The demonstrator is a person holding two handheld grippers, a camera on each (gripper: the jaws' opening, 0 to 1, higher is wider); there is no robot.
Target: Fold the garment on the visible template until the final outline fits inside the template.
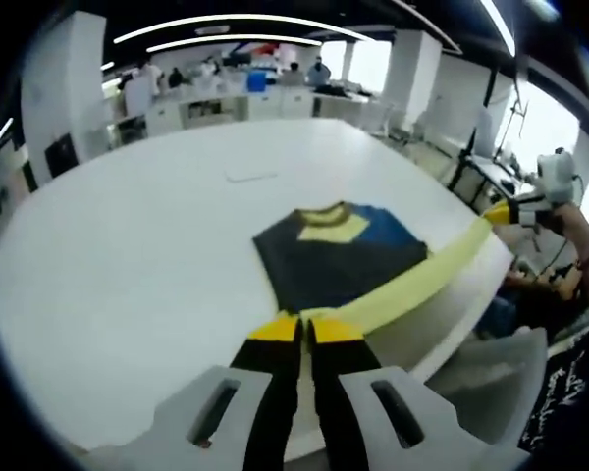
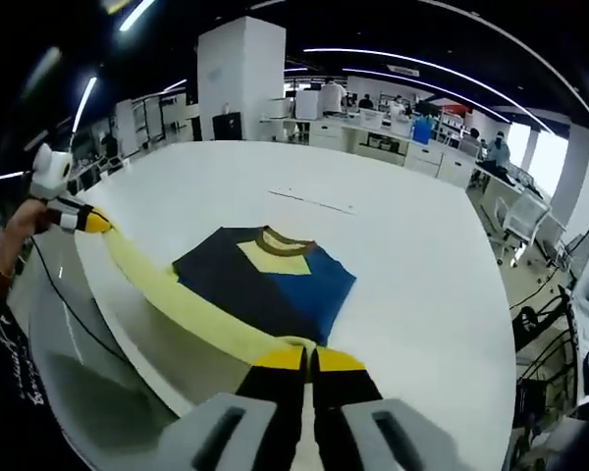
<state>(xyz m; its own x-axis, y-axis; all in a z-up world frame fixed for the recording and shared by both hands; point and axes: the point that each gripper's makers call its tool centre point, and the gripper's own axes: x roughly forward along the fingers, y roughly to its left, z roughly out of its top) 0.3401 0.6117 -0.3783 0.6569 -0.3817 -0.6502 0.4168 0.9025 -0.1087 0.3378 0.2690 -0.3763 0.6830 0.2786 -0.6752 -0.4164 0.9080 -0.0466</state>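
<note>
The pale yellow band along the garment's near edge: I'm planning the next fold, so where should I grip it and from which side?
Judging by its pose, grip the pale yellow band at its two ends, from the table's near edge: it lies stretched taut. The right gripper and left gripper each look shut on an end.

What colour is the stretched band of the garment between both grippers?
Pale yellow band; the garment is navy, blue and yellow. Right gripper view shows it best.

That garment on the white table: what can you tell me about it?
The garment is a soft-looking knit top in navy, blue and pale yellow with a brownish collar. Its body lies flat on the white table near the edge. Its yellow hem is pulled taut between the left gripper and right gripper, both shut on it.
</note>
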